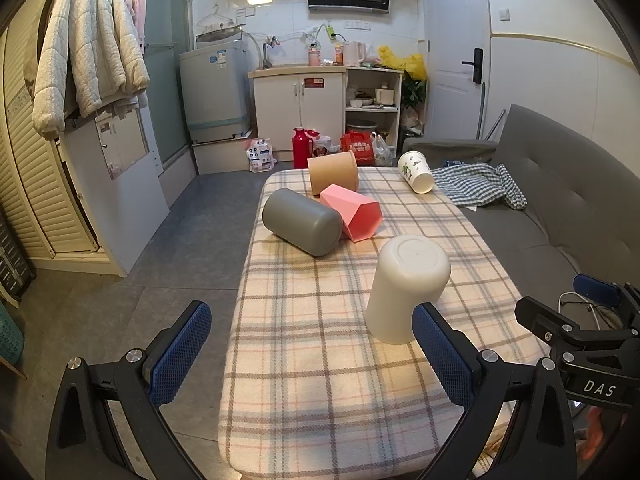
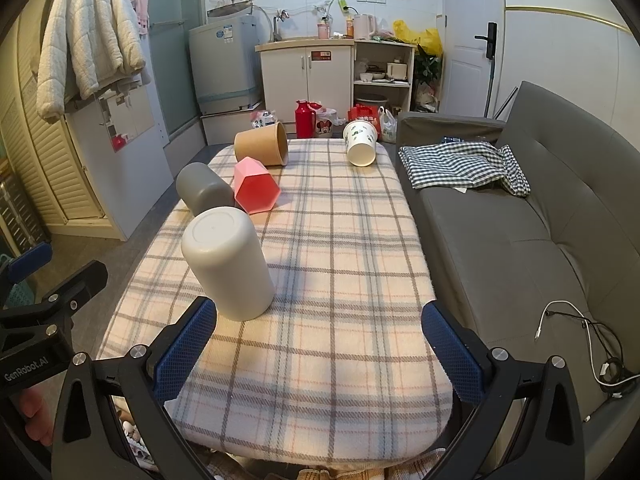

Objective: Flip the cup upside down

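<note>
A white cup (image 1: 406, 288) stands upside down, base up, on the plaid-covered table (image 1: 320, 360); it also shows in the right wrist view (image 2: 230, 262). A grey cup (image 1: 302, 222), a pink hexagonal cup (image 1: 354, 212), a brown paper cup (image 1: 334, 172) and a printed white paper cup (image 1: 416, 172) lie on their sides farther back. My left gripper (image 1: 312, 354) is open and empty, just short of the white cup, its right pad next to the cup's rim. My right gripper (image 2: 318, 350) is open and empty over the table's near part, to the right of the white cup.
A grey sofa (image 2: 520, 220) runs along the table's right side, with a checked cloth (image 2: 460, 164) and a white cable (image 2: 580, 340) on it. Grey floor lies to the left. Cabinets, a washing machine and bags stand beyond the table's far end.
</note>
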Tool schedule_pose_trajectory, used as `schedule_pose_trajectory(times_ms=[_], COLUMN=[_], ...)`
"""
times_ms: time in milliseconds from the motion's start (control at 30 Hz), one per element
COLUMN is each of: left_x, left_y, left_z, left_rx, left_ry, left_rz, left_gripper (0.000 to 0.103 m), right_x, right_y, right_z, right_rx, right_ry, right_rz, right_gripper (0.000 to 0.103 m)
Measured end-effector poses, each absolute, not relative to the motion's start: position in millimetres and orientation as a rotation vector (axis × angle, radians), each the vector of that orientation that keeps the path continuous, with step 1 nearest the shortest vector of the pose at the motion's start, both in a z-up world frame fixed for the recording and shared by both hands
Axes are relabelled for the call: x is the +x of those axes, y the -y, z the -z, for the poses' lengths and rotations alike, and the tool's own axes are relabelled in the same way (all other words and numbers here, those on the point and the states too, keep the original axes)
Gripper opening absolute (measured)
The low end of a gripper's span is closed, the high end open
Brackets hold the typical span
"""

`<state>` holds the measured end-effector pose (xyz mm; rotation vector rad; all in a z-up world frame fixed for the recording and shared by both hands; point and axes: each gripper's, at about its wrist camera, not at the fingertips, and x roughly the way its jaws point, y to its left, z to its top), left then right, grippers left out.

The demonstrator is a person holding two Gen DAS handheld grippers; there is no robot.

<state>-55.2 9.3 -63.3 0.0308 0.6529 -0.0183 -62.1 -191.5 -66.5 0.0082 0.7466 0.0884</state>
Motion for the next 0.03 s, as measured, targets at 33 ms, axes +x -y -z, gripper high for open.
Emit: schedule_pose_trajectory(times_ms=[33], left_x=[-55.5], left_y=[-9.7], left_z=[63.1], left_rx=[0.031], left_ry=[-0.651], left_rz=[0.022], left_gripper=[0.103], right_x=[-62.0], right_y=[191.5], right_z=[66.5], right_rx=[0.008], right_ry=[-0.747], right_rz=[-0.089], right_gripper=[0.103])
